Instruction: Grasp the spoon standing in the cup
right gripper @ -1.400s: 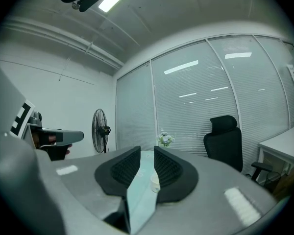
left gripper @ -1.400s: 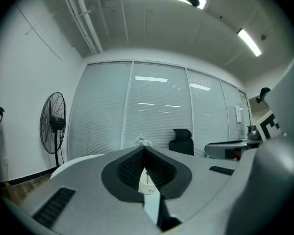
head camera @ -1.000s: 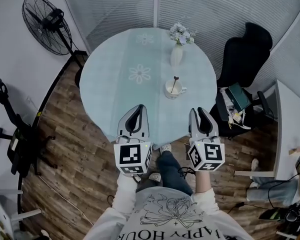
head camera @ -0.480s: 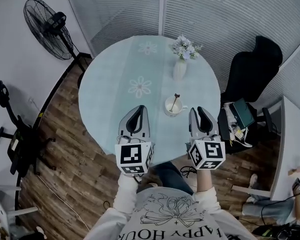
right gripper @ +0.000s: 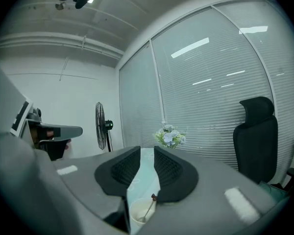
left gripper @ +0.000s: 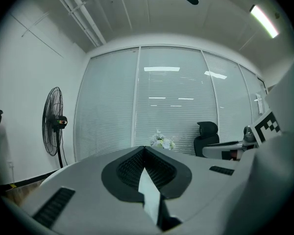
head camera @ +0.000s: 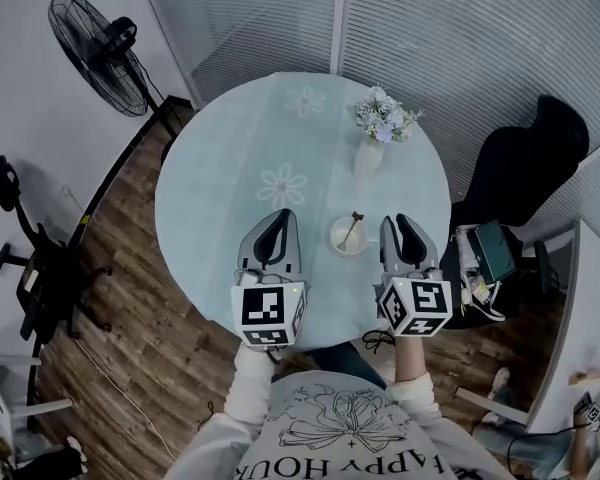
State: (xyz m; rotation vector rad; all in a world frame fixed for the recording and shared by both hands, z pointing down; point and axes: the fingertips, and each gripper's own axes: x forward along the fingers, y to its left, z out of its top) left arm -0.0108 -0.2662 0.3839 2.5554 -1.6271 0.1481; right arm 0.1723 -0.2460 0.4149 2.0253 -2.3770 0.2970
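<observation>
Bottom of the head view first: the shirt (head camera: 342, 430) carried print that looked like "HAPPY HOUR", part of it cut off. Above it, the left gripper (head camera: 273, 223) had its jaws together on nothing; the right gripper (head camera: 405, 226) held a narrow gap, empty. And there was the target: the cup (head camera: 347, 238) on the table (head camera: 230, 168), between both claws and nearer the right one, just to the left of its tips. The spoon (head camera: 352, 227) stood inside, leaning toward upper right. The vase (head camera: 368, 156) was beyond.
</observation>
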